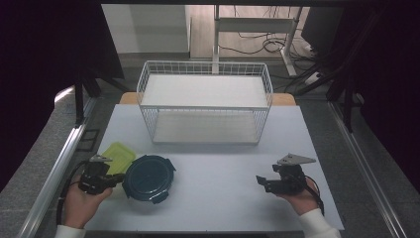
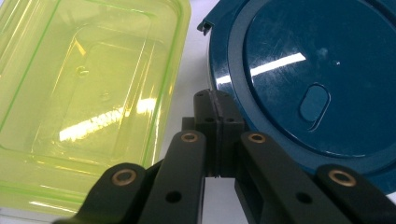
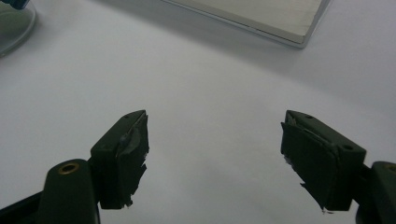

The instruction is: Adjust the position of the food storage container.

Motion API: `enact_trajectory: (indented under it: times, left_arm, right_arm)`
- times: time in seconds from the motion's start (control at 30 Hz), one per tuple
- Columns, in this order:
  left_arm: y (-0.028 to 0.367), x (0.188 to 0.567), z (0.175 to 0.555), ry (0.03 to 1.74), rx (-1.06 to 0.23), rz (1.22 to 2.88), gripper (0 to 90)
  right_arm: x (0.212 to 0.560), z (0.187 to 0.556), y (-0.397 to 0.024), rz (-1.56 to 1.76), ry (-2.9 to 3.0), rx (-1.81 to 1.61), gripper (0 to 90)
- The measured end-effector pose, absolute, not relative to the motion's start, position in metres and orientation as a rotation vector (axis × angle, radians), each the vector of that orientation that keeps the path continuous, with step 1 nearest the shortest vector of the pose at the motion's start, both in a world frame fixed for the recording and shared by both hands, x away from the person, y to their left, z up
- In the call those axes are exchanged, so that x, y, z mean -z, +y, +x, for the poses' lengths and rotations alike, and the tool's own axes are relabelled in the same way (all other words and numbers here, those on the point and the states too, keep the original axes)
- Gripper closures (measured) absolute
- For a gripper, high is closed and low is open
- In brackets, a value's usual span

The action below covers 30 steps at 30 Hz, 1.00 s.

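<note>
Left gripper: held in the person's left hand at the near left of the table; jaws pressed flat together with nothing between them, as the left gripper view shows.
Round blue lid: flat on the table, just beside the closed jaw tips on their right; in the left gripper view its rim runs right next to the tips, contact not certain.
Clip tabs on the lid: one small tab juts from the rim toward the green container.
Yellow-green container: clear, rectangular, lying flat just behind the left gripper and left of the lid; in the left gripper view a narrow strip of bare table parts it from the lid.
Right gripper: held in the right hand at the near right, jaws pointing left and spread wide, empty; the right gripper view shows bare table between them.
Gap between lid and right gripper: well apart, nothing between.
Wire basket shelf: white, two levels, standing at the far middle of the table, well apart from both grippers.
Table: pale surface.
</note>
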State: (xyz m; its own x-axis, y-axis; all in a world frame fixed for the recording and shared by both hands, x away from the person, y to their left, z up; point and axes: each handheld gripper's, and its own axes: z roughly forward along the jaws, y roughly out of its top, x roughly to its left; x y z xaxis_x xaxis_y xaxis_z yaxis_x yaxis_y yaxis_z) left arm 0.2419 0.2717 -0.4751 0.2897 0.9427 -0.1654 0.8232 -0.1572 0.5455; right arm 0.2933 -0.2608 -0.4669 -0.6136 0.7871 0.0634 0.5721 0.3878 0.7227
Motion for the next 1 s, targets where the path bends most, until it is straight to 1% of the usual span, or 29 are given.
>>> enact_trajectory:
  times: [0.27, 0.73, 1.0]
  left_arm:
    - [0.261, 0.475, 0.243, 1.563, -0.278, 2.021, 90.0]
    - [0.230, 0.474, 0.257, 1.523, -0.278, 2.045, 90.0]
    - [0.212, 0.474, 0.266, 1.471, -0.255, 2.062, 90.0]
  right_arm:
    - [0.466, 0.294, -0.260, 1.187, 2.360, -1.056, 23.4]
    - [0.467, 0.294, -0.261, 1.202, 2.362, -1.049, 23.4]
    - [0.467, 0.295, -0.260, 1.205, 2.366, -1.046, 23.4]
